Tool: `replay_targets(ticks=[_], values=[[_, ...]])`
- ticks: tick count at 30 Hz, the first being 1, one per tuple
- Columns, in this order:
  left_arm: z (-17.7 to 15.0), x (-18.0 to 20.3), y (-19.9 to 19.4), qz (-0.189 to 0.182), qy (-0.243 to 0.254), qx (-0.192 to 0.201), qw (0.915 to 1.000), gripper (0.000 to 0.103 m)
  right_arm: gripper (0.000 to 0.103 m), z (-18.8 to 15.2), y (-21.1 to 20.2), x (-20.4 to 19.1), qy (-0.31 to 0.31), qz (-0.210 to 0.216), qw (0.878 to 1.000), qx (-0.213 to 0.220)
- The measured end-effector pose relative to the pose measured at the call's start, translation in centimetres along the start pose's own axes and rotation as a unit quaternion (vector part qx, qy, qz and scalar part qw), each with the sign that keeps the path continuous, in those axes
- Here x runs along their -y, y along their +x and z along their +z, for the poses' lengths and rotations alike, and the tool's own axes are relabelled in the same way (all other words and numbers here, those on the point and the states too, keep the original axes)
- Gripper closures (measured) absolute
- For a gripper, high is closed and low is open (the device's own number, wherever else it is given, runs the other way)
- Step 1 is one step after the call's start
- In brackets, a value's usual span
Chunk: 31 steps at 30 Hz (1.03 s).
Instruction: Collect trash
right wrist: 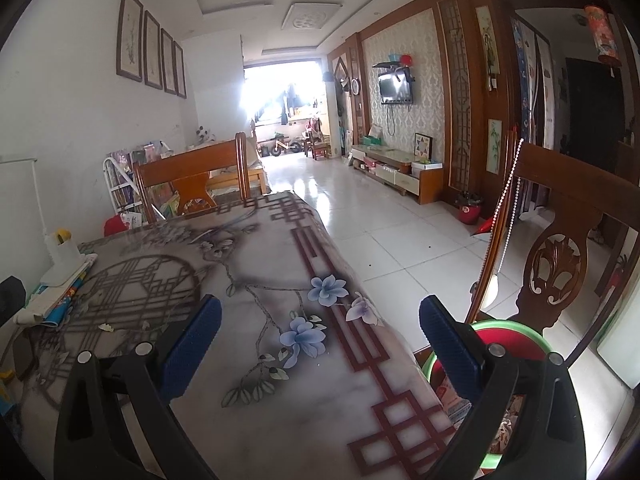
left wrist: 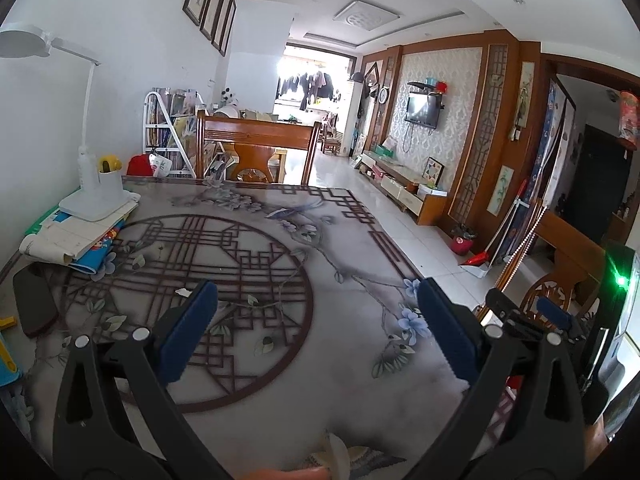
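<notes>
My left gripper [left wrist: 316,336] is open and empty above the patterned table [left wrist: 280,240]. A small pale scrap of trash [left wrist: 184,291] lies on the table just left of its left finger; it also shows in the right wrist view [right wrist: 106,326]. More pale scraps [left wrist: 340,456] lie at the table's near edge under the gripper. My right gripper [right wrist: 320,344] is open and empty over the table's right edge [right wrist: 360,320]. A green-rimmed red bin [right wrist: 516,344] with wrappers inside stands on a chair seat behind its right finger. The right gripper also shows in the left wrist view [left wrist: 552,312].
A white desk lamp [left wrist: 92,184] stands on a pile of books and papers [left wrist: 80,236] at the table's left. A dark flat object [left wrist: 34,300] lies near the left edge. Wooden chairs stand at the far end [left wrist: 256,148] and at the right [right wrist: 560,240].
</notes>
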<state>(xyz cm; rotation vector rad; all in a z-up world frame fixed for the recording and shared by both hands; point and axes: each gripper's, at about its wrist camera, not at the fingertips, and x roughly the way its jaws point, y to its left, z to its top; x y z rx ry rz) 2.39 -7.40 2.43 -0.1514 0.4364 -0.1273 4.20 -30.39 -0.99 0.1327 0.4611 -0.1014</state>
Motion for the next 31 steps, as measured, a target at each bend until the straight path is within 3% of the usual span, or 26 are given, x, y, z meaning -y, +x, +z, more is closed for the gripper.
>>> replay_targets(ticks=[24,27,31], values=[[-0.7,0.1,0.6,-0.015,0.000,-0.023,0.9996,0.005,0.008,-0.6,1.1,-0.9,-0.012,0.017,0.999,-0.031],[-0.7,-0.1,0.7,0.012,0.005,-0.023,0.9996,0.005,0.008,-1.3,2.8,-1.9,-0.024,0.034,0.997,-0.067],[-1.0,-1.2,1.2,0.048,0.005,-0.030,0.9984,0.005,0.008,-3.2,7.0,-4.3,-0.059,0.055,0.984,-0.162]])
